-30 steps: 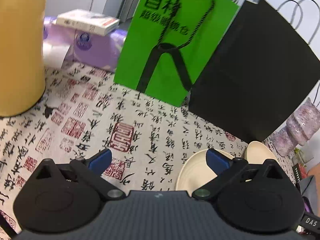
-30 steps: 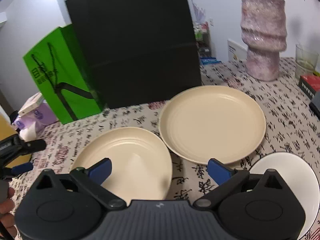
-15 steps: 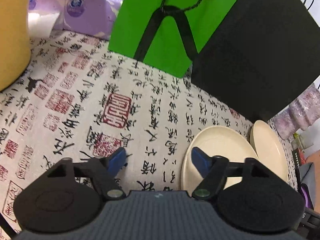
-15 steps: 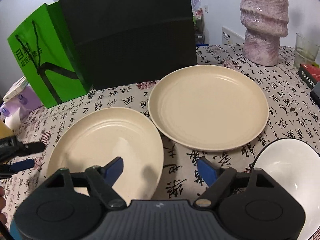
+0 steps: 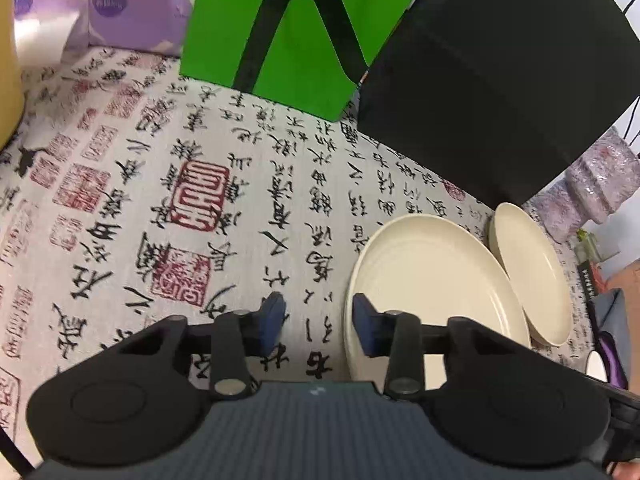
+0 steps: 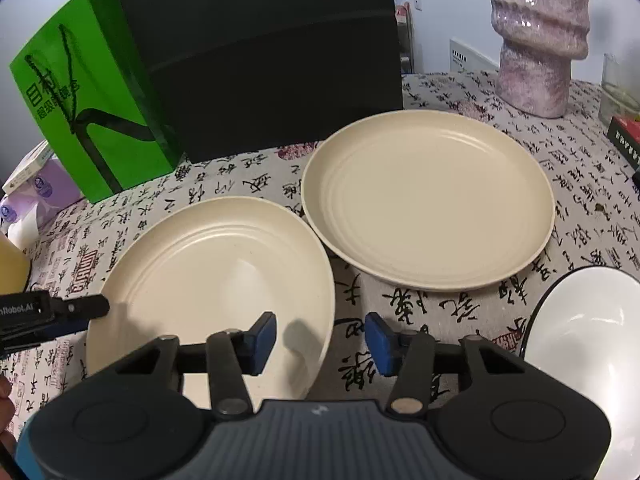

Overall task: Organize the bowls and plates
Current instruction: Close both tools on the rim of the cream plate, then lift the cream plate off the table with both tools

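Right wrist view shows both hand-held grippers, left hand-held gripper point(image 5: 318, 318) and right hand-held gripper point(image 6: 320, 338), closing on the near plate point(image 6: 208, 280) low in frame; thin rims could slip and bump the far plate point(image 6: 428, 200).

Both wrist cameras look steeply down along their jaws, close over the tabletop point(image 5: 248, 152); both views share the near plate point(image 5: 432, 280) point(image 6: 208, 276).

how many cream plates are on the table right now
2. The near plate lies at the front left, between both grippers. The far plate sits behind it to the right, before the black bag. More may lie out of view.
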Tool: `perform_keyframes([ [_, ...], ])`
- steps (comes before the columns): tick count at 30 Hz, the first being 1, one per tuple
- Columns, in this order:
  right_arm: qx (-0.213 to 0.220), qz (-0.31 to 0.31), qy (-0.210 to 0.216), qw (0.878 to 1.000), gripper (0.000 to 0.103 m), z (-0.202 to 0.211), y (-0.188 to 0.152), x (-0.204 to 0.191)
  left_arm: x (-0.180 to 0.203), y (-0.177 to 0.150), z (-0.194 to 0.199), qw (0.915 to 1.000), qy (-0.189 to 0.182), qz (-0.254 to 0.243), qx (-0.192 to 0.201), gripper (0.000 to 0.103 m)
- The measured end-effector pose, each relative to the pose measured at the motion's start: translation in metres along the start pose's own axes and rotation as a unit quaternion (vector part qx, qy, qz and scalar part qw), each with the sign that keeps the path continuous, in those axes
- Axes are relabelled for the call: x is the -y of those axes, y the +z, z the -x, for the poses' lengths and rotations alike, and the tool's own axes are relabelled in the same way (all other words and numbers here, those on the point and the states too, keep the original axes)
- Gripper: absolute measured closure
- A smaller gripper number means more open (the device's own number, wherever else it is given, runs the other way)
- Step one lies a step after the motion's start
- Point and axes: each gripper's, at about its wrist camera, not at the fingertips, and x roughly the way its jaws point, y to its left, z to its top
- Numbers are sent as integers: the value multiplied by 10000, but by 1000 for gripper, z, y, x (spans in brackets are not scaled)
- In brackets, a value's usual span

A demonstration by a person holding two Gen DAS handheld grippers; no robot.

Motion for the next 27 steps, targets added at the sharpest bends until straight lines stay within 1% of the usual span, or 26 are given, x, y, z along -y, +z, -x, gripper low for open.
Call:
perform_keyframes([
  [4, -15, -26, 55, 10000, 63, -2, 0, 2, 2, -1, -1, 9999, -47, -97, -44, 75],
  [6, -36, -24, 145, 9999, 72, -3, 0, 2, 4, -2, -1, 9998, -64, -149, -71, 80],
  [8, -64, 8, 237, 9997, 77, -3, 0, 0, 5, -2, -2, 9997, -106, -180, -87, 83],
  [9, -68, 25, 248, 9997, 78, -3, 0, -1, 6, -2, -2, 9997, -126, -196, -92, 86],
  [11, -47, 69, 218, 9997, 78, -4, 0, -4, 7, -3, -3, 9995, -149, -242, -97, 88],
  [14, -44, 49, 264, 9996, 85, -4, 0, -4, 8, -4, -3, 9994, -186, -286, -92, 92],
  [18, -14, 47, 281, 9996, 90, -4, -1, -3, 9, -4, -3, 9994, -140, -324, -67, 93],
  [27, 163, 172, 331, 9992, 90, -3, -3, -8, 12, -4, 2, 9990, 46, -428, 98, 93],
])
